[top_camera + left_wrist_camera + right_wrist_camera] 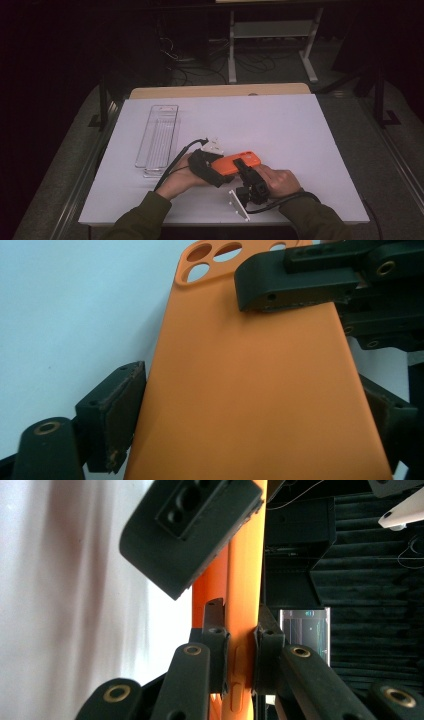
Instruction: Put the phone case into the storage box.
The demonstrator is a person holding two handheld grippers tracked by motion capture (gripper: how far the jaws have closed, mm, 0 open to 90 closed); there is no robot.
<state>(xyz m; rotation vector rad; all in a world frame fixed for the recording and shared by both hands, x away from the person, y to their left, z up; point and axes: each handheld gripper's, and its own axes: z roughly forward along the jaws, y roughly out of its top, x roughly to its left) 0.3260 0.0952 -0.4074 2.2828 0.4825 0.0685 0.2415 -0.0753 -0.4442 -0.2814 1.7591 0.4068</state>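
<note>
An orange phone case [241, 161] with camera cut-outs is held just above the white table [270, 125], near its front edge, between both grippers. My left gripper [221, 172] comes in from the left. In the left gripper view its two jaws flank the case [250, 390] across its width, and the pads lie against the side edges. My right gripper [241, 169] reaches in from the near side. In the right gripper view its jaws pinch the thin edge of the case [245, 580], which runs edge-on upward. One jaw of the right gripper [295, 282] lies over the case's back.
A clear plastic tray [159, 136] lies on the left part of the table; it also appears as the tray [305, 630] past the case. A wooden strip [220, 91] borders the far edge. Beyond stand a shelf frame [272, 30] and floor cables.
</note>
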